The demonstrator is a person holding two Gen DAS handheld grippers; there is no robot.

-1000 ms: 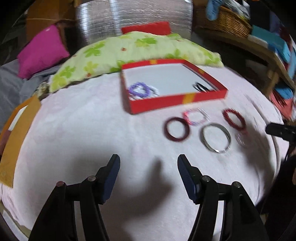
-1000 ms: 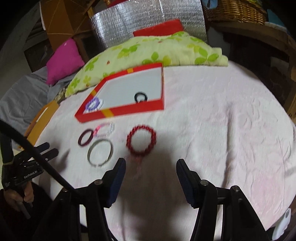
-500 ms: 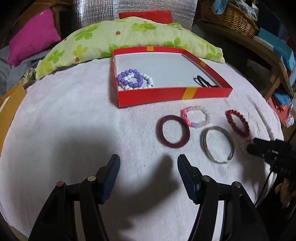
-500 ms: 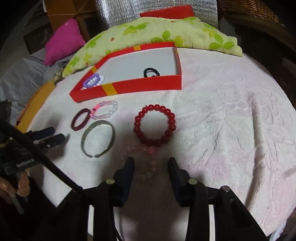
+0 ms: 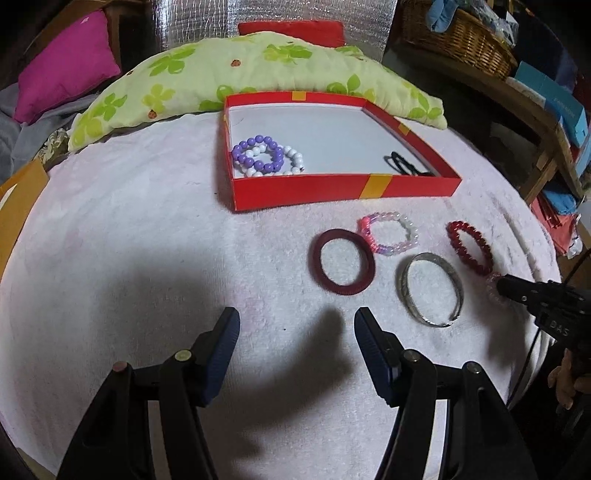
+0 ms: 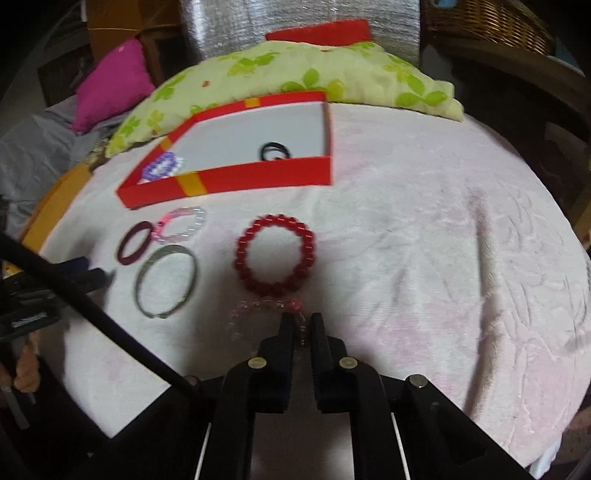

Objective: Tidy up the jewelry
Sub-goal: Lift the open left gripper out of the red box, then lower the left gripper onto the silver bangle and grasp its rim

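Note:
A red box (image 5: 343,190) (image 6: 258,175) on the white towel holds a purple bead bracelet (image 5: 256,155), a white bead one and black hair ties (image 6: 275,151). In front lie a dark red bangle (image 5: 345,262), a pink bead bracelet (image 5: 389,234), a silver bangle (image 5: 432,290) and a red bead bracelet (image 6: 275,254). My right gripper (image 6: 301,325) is shut on a pale clear-pink bead bracelet (image 6: 258,308) just below the red one. My left gripper (image 5: 295,332) is open and empty over bare towel, left of the bangles.
A green floral pillow (image 5: 240,74) lies behind the box, a magenta cushion (image 5: 62,81) at the far left. A wicker basket (image 5: 458,33) and shelves stand at the right. The towel's edge drops off on the right.
My right gripper has moved down to the pale pink bracelet and closed on it. My left gripper has stayed open, and its view has steadied over the towel.

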